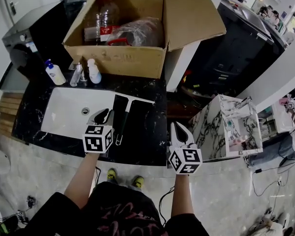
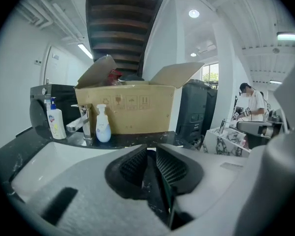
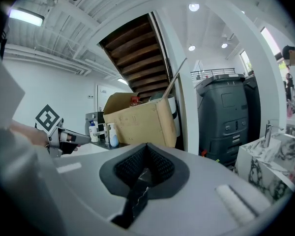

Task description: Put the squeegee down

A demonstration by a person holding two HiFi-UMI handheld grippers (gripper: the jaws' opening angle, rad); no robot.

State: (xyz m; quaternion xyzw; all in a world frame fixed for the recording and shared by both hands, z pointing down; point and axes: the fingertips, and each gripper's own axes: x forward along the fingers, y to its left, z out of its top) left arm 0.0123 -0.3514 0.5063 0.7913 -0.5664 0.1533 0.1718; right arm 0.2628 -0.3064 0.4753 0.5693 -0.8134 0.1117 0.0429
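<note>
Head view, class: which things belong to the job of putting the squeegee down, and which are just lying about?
Job: squeegee; black counter it lies on; left gripper.

Lying about: cardboard box; blue-capped bottle; white pump bottle; tap; sink.

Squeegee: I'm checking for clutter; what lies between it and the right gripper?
Nothing but bare dark countertop, in the head view, between the squeegee and right gripper.

Black-handled squeegee (image 1: 135, 99) flat on dark counter (image 1: 150, 136), beside white sink (image 1: 64, 113)
</note>
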